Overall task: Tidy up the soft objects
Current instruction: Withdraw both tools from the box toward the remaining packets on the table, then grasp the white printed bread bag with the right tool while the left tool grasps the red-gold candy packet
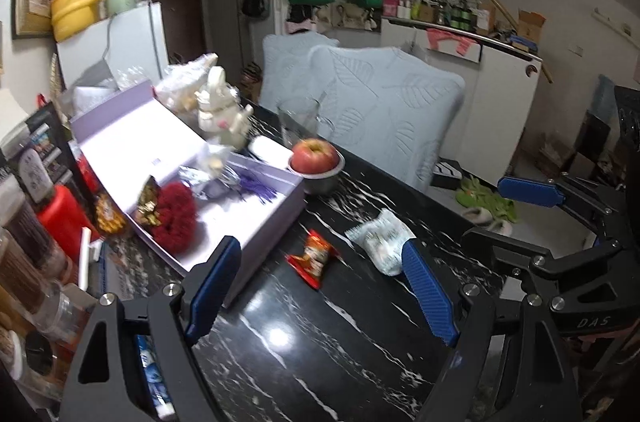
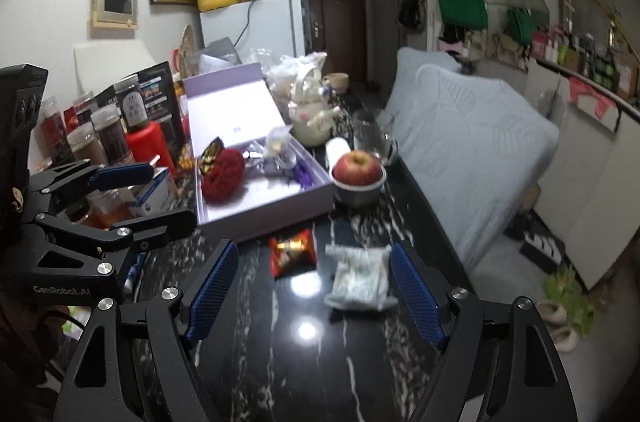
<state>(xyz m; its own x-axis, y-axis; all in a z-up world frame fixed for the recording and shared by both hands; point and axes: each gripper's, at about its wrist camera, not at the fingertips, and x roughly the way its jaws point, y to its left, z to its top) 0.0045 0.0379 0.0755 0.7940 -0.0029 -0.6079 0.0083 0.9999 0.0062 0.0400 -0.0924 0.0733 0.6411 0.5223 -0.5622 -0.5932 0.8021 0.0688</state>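
Red snack packet (image 1: pixel 314 258) and white snack packet (image 1: pixel 382 240), left wrist view: both flat on the black marbled table (image 1: pixel 320 342), just beside each other, near the front edge of the open lilac box (image 1: pixel 256 218). Left gripper (image 1: pixel 320 286) above the table, blue fingers (image 1: pixel 214 286) wide apart, nothing between them; red packet ahead in the gap, white packet close to the right-hand finger. Red pompom (image 1: pixel 174 218) inside the box. Apple (image 1: pixel 315 155) in a metal bowl (image 1: pixel 320 180) behind the box corner. Right gripper (image 1: pixel 532 214) at the right edge, likewise spread.

Right wrist view: right gripper (image 2: pixel 312 290) over the table (image 2: pixel 304 374), jaws apart and empty. Red packet (image 2: pixel 291 256) and white packet (image 2: pixel 358 278) side by side ahead between the fingers (image 2: pixel 418 296), untouched. Box (image 2: pixel 264 214) beyond them, pompom (image 2: pixel 223 174) in it. Apple (image 2: pixel 357 167) and bowl (image 2: pixel 358 196) right of the box. Left gripper (image 2: pixel 148 194) at the left, jaws open. Pale cushions (image 2: pixel 472 142) along the table's right side.
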